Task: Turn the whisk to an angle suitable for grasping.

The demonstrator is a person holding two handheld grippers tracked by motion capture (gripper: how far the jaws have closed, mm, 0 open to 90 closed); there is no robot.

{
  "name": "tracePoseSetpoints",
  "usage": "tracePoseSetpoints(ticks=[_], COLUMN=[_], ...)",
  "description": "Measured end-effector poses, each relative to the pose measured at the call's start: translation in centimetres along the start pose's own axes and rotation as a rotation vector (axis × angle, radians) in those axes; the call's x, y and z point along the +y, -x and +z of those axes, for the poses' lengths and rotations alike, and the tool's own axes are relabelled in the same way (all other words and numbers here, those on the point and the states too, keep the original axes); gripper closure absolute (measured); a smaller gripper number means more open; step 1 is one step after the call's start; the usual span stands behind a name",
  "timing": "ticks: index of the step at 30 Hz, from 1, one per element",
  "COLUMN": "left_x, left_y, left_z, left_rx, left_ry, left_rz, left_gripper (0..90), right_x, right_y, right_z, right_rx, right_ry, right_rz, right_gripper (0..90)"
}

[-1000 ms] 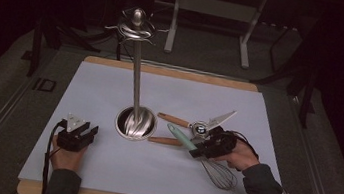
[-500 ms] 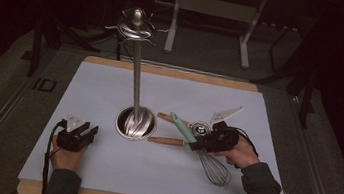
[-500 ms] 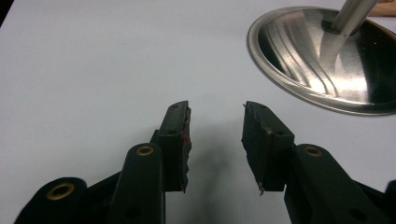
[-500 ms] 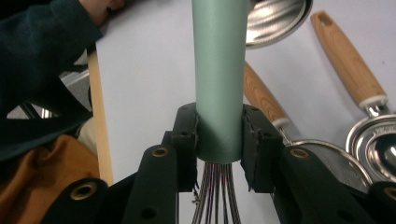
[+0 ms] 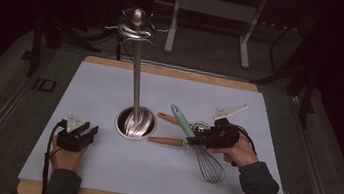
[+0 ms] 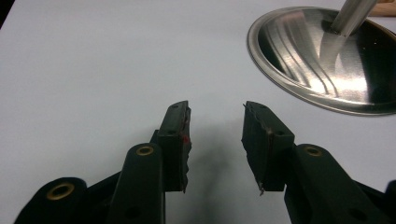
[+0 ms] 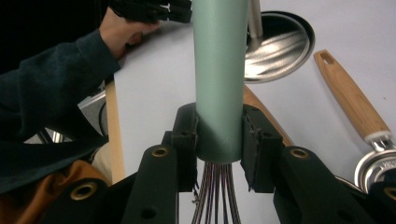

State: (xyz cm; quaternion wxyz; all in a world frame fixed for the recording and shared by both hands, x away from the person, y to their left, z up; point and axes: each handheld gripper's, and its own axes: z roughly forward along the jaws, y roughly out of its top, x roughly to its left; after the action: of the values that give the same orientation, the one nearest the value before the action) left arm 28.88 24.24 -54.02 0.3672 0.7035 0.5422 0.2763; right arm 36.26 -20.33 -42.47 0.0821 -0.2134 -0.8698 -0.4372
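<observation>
Stand base [image 5: 136, 122] at frame centre on mat [image 5: 100, 168]; whisk [image 5: 199, 146] lower right of it (two wooden-handled utensils [image 5: 167, 140] between); left gripper [image 5: 76, 136] lower left.

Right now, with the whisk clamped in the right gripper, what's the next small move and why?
Probably lift the whisk clear of the mat. The right gripper is shut on its green handle, but the wires look low over the mat, far below the hooks at the stand's top. The left gripper sits open.

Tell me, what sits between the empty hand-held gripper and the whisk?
In the high view, the stand's round steel base and a wooden handle lie between left hand-held gripper and whisk.
</observation>
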Motion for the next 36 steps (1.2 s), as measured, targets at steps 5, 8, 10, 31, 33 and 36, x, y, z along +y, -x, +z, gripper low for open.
tracePoseSetpoints(ticks=[5, 8, 10, 31, 33, 36], left_x=[0.0, 0.0, 0.0, 0.0, 0.0, 0.0], left_y=[0.0, 0.0, 0.0, 0.0, 0.0, 0.0], left_z=[0.0, 0.0, 0.0, 0.0, 0.0, 0.0], left_rx=[-0.001, 0.000, 0.000, 0.001, 0.001, 0.000], left_ry=[0.002, 0.002, 0.002, 0.003, 0.003, 0.004], left_rz=[-0.003, -0.002, -0.003, -0.003, -0.003, -0.004], left_gripper=[61.6, 61.6, 61.6, 61.6, 61.6, 61.6], right_x=[0.3, 0.4, 0.6, 2.1, 2.3, 2.6], right_y=[-0.1, -0.2, -0.3, -1.2, -1.3, -1.5], right_z=[0.0, -0.1, -0.1, 0.1, 0.1, 0.2], right_rx=[0.003, 0.009, 0.011, 0.058, 0.063, 0.070], right_ry=[0.022, 0.036, 0.044, 0.096, 0.102, 0.114], right_rz=[0.004, 0.003, 0.003, -0.025, -0.027, -0.032], right_gripper=[69.3, 69.3, 69.3, 69.3, 69.3, 69.3])
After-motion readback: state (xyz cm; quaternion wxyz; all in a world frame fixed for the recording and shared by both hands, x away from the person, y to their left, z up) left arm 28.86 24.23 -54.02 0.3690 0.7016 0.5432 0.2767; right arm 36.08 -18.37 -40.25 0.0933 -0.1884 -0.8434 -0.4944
